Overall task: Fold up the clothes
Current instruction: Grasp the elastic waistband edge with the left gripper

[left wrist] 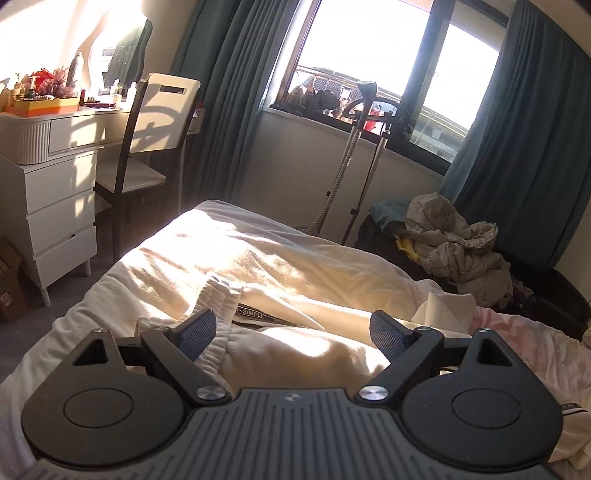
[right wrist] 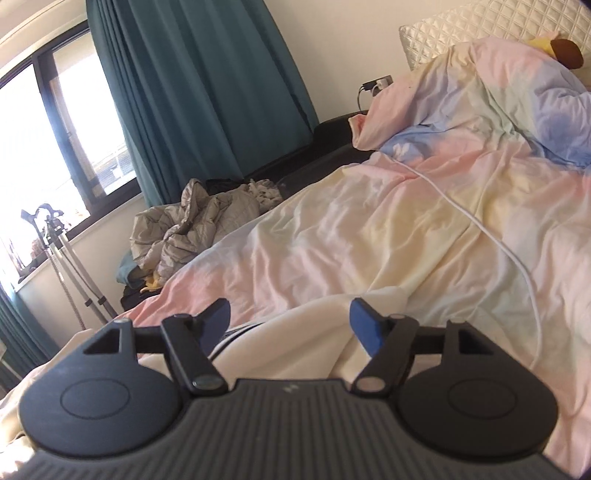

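Both grippers hang with jaws spread and nothing pinched: the left gripper (left wrist: 293,330) sits over a cream garment (left wrist: 258,295) lying crumpled on the bed (left wrist: 535,332), its ribbed waistband just beside the left finger. Meanwhile the right gripper (right wrist: 290,319) hovers above what seems the same cream cloth, on the pastel duvet (right wrist: 406,221).

You are working over a bed (right wrist: 461,236) covered with a rumpled quilt in pastel pink, yellow and blue. On the quilt, nearest you, lies a cream, soft-fabric garment (left wrist: 280,273), sunlit, with a ribbed cuff and a dark printed band showing. A thin white cable (right wrist: 491,236) trails across the quilt towards the wall. A quilted cream pillow (right wrist: 480,26) stands at the head.
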The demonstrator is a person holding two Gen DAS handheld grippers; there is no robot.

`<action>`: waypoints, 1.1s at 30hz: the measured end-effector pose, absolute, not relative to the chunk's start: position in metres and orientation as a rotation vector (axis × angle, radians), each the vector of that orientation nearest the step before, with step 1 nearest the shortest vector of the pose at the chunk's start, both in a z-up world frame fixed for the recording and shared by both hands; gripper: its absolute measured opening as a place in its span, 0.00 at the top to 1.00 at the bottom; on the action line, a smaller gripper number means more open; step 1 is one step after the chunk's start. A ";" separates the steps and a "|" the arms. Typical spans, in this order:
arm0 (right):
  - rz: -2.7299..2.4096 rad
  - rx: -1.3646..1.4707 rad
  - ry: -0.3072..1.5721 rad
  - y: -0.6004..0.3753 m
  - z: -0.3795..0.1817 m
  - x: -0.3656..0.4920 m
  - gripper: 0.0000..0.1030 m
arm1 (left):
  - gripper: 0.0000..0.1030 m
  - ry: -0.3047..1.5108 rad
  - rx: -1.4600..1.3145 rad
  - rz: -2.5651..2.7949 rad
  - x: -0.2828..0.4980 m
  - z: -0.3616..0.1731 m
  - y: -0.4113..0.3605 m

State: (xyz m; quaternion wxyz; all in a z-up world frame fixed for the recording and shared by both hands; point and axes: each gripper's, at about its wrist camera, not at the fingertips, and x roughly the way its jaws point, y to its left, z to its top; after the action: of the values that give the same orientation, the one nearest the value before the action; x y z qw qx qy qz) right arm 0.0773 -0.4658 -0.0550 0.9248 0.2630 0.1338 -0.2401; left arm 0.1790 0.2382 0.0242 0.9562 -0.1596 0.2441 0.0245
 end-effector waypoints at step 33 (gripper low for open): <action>-0.148 0.383 0.525 -0.376 -0.081 0.167 0.30 | 0.68 0.821 -0.640 -0.132 0.320 -0.027 0.305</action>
State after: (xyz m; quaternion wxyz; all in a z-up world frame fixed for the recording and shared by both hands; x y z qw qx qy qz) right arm 0.1669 -0.3762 -0.0809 0.9450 0.1879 0.2578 -0.0725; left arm 0.3196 0.3046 -0.0273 0.8654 -0.3057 0.3920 -0.0628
